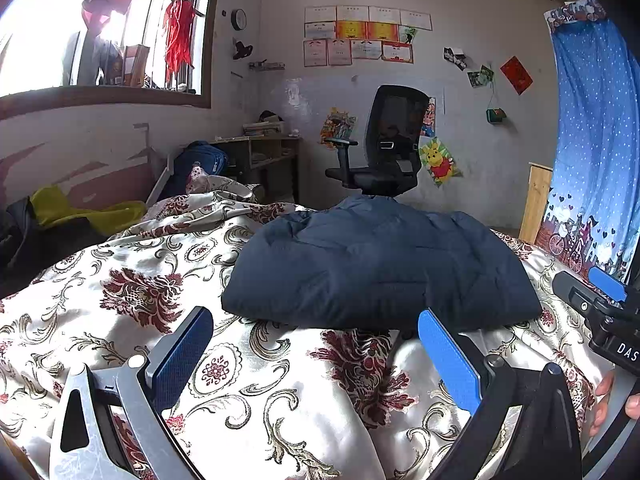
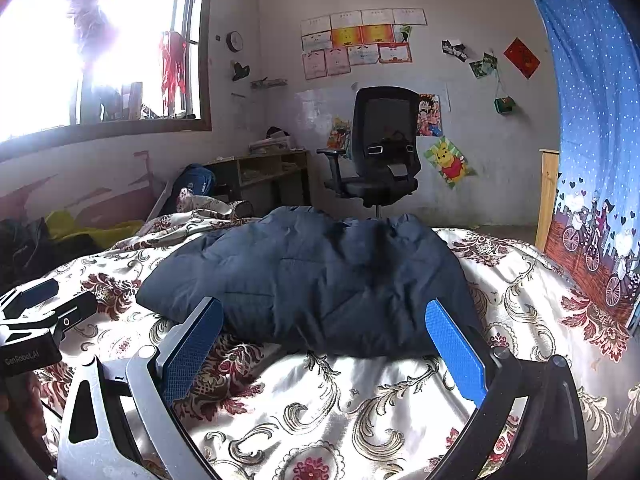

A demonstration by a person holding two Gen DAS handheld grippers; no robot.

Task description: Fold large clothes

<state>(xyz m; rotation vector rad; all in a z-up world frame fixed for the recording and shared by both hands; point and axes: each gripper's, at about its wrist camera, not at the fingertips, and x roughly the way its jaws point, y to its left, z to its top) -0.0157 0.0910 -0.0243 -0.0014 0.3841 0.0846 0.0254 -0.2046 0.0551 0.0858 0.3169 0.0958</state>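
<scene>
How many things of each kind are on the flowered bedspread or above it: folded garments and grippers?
Folded garments: 1, the dark navy quilted padded jacket lying on the cream and maroon flowered satin bedspread.
Grippers: 2, the left gripper and the right gripper, both open and empty.
Total: 3

"GenRobot.AI" on left gripper; "DAS" on right gripper.

The padded jacket is plain dark navy, and it lies on a cream bedspread patterned with maroon flowers and grey-gold scrolls. The office chair is black. The curtain is bright blue with white dots, and both grippers carry blue finger pads.
</scene>
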